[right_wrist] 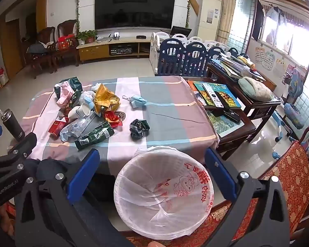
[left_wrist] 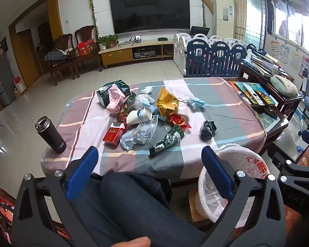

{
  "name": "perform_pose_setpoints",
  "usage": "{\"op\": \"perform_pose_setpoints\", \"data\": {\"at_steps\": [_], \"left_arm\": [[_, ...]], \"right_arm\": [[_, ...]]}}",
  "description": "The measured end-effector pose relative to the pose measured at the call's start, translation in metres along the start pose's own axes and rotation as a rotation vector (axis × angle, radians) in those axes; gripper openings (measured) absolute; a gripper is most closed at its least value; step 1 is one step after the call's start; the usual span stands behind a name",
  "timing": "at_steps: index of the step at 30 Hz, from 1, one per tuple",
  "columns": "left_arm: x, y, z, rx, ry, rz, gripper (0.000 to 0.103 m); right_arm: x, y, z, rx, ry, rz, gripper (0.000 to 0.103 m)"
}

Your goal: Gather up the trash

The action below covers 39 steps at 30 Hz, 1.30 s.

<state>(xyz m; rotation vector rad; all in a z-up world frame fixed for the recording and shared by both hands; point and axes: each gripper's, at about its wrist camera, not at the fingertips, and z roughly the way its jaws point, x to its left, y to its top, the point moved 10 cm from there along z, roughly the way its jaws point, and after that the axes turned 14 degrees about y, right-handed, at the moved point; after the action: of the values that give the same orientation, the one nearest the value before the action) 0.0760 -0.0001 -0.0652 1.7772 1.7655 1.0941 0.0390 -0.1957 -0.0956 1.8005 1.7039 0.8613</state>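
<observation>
Trash lies on the checked tablecloth (left_wrist: 226,111): a gold bag (left_wrist: 166,101), a white paper cup (left_wrist: 139,115), a red cigarette pack (left_wrist: 114,133), a clear plastic wrapper (left_wrist: 138,133), a green packet (left_wrist: 167,141), a crumpled dark wrapper (left_wrist: 207,129) and a blue face mask (left_wrist: 195,103). A trash bin lined with a white bag (right_wrist: 163,193) stands by the table's near edge. My left gripper (left_wrist: 150,158) is open and empty, held above a knee, short of the table. My right gripper (right_wrist: 152,162) is open and empty over the bin's rim.
A dark tumbler with a straw (left_wrist: 51,135) stands at the table's left corner. A side table with books and remotes (right_wrist: 218,96) adjoins on the right. A red patterned chair (right_wrist: 292,175) is at right. A playpen fence (left_wrist: 214,59) stands beyond.
</observation>
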Motion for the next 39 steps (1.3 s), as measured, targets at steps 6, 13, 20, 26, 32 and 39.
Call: {"op": "perform_pose_setpoints", "data": {"at_steps": [6,13,20,26,32,39], "left_arm": [[0.000,0.000,0.000,0.002,0.001,0.001,0.100],[0.000,0.000,0.000,0.005,-0.001,0.000,0.100],[0.000,-0.001,-0.001,0.008,-0.004,0.000,0.100],[-0.002,-0.003,-0.001,0.011,-0.004,0.000,0.100],[-0.005,-0.007,-0.001,0.013,-0.004,0.000,0.100],[-0.009,-0.010,0.003,0.017,-0.005,0.001,0.100]], "right_arm": [[0.000,0.000,0.000,0.001,-0.005,-0.004,0.100],[-0.007,-0.006,0.003,0.009,0.003,0.002,0.100],[-0.007,-0.005,0.005,0.015,-0.002,0.012,0.100],[-0.007,-0.005,0.005,0.017,-0.001,0.012,0.100],[-0.008,-0.006,0.006,0.018,-0.001,0.012,0.100],[-0.008,-0.007,0.007,0.020,-0.001,0.014,0.100]]}}
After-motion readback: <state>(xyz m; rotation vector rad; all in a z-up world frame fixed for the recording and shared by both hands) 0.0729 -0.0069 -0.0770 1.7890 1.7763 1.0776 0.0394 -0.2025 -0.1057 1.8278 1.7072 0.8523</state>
